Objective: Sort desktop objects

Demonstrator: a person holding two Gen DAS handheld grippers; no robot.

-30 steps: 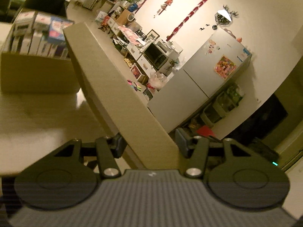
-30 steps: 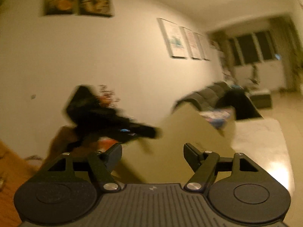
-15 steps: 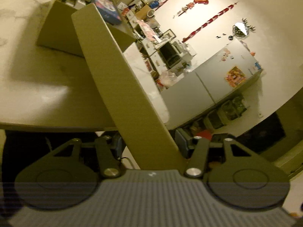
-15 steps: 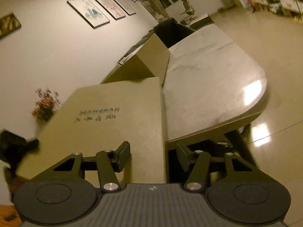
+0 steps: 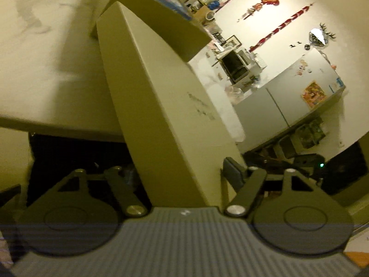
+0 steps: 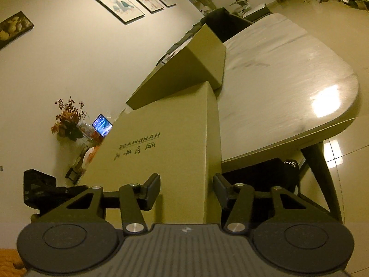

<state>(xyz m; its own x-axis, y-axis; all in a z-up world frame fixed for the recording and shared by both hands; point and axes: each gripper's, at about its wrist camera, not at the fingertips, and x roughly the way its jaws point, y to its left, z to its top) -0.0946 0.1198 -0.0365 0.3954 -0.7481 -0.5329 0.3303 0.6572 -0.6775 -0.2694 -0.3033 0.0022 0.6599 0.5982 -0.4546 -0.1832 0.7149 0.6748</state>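
Note:
A flat beige box with dark printed lettering (image 5: 161, 92) (image 6: 161, 138) slants from both grippers up onto the marble table (image 5: 34, 57) (image 6: 288, 80). Its far end lies against an open cardboard carton (image 5: 166, 23) (image 6: 184, 76), and its near end hangs past the table edge. My left gripper (image 5: 184, 173) straddles the near end. Its jaws are opening and the box is still between them; the left pad is lost in shadow. My right gripper (image 6: 185, 189) is closing on the box's thickness, with both pads against it. The left tool's black housing (image 6: 39, 189) shows beyond the box.
The carton holds several small packages. Right of the table are grey cabinets (image 5: 288, 101) and a microwave (image 5: 235, 69). Dried flowers (image 6: 69, 122) and a lit screen (image 6: 102, 124) stand by the wall. A dark table leg (image 6: 322, 173) is on the tiled floor.
Both grippers came down with the box, and its far end now lies on the table by the carton. The left jaws have widened. The right jaws have closed onto the box.

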